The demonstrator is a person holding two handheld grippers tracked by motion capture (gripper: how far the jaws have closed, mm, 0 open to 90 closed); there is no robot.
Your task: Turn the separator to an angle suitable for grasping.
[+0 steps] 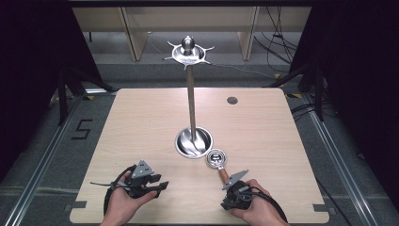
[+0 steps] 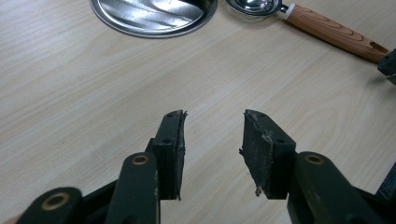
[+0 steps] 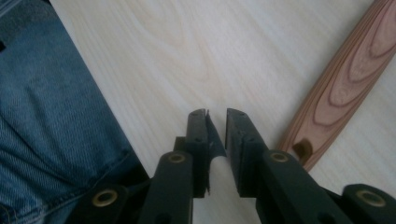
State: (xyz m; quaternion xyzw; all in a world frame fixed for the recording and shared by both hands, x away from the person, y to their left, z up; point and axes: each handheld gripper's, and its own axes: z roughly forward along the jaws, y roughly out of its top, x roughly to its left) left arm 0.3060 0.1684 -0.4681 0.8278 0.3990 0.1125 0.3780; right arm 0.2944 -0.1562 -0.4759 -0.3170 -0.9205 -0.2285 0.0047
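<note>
A small metal strainer with a wooden handle lies on the table just right of a metal stand's round base. My right gripper sits at the near end of that handle. In the right gripper view its jaws are shut with nothing between them, and the wooden handle lies beside them on the right. My left gripper rests at the front left, open and empty. Ahead of it are the base and the strainer's handle.
The stand's thin pole rises from the base to a top dish with hooks. The table's front edge and a person's blue jeans are close to the right gripper. A round grommet sits at the back right of the wooden table.
</note>
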